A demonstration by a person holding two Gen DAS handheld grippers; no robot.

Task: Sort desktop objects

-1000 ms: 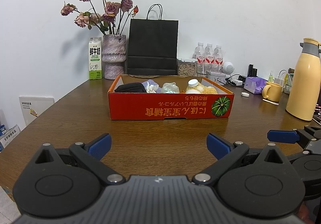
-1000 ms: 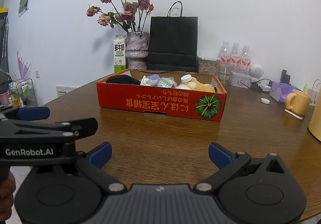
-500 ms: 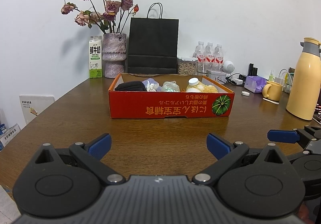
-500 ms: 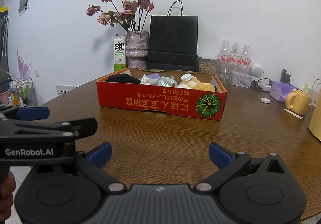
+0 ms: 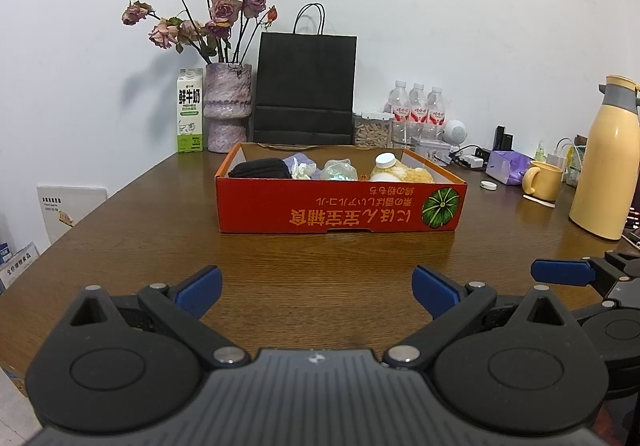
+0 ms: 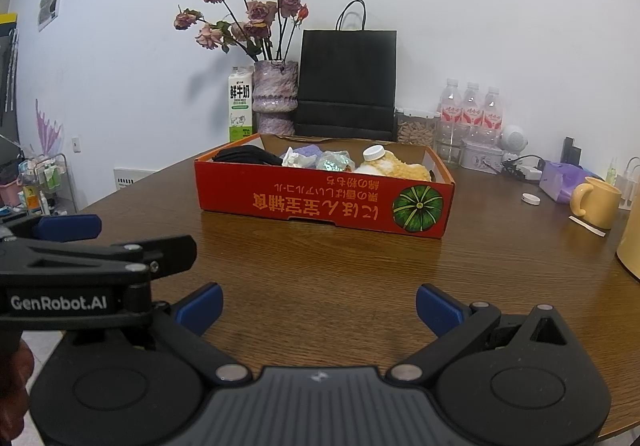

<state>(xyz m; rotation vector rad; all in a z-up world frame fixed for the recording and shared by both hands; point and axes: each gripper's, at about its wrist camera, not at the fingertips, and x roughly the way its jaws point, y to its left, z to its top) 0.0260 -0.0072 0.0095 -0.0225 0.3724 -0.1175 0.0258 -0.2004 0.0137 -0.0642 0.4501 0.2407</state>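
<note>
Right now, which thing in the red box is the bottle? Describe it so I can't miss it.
Find the red box mid-table, before the black bag. Inside, toward its right end, the bottle lies against yellow cloth. It alone has a white screw cap.

We read "GenRobot.AI" in white on the left gripper, "鲜牛奶" with "FRESH MILK" on the milk carton, and upside-down orange Japanese lettering on the red box.
</note>
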